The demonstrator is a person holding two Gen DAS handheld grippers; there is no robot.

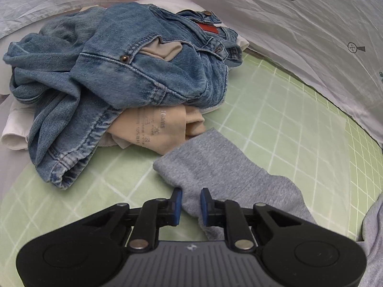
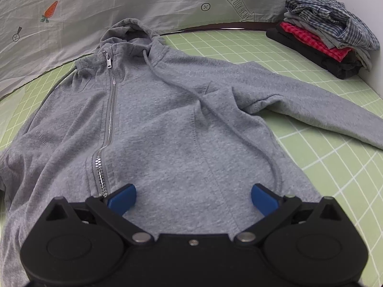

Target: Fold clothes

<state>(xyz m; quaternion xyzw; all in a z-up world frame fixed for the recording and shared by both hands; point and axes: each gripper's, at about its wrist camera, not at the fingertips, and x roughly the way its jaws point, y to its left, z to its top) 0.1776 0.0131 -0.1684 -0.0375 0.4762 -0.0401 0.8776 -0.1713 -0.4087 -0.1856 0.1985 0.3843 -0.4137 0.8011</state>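
Observation:
A grey zip hoodie [image 2: 167,119] lies face up on the green grid mat [image 2: 323,167], hood at the far end, one sleeve stretched out to the right. My right gripper [image 2: 192,197] is wide open just above the hoodie's lower front, beside the zipper [image 2: 109,124]. In the left wrist view the hoodie's other sleeve [image 1: 215,167] lies on the mat. My left gripper [image 1: 191,206] has its blue pads close together on either side of the sleeve's edge, with grey cloth between them.
A pile of unfolded clothes, blue jeans [image 1: 115,71] over beige and white garments, lies ahead of the left gripper. A stack of folded clothes [image 2: 328,38] stands at the mat's far right corner. A white printed sheet [image 2: 119,0] hangs along the back.

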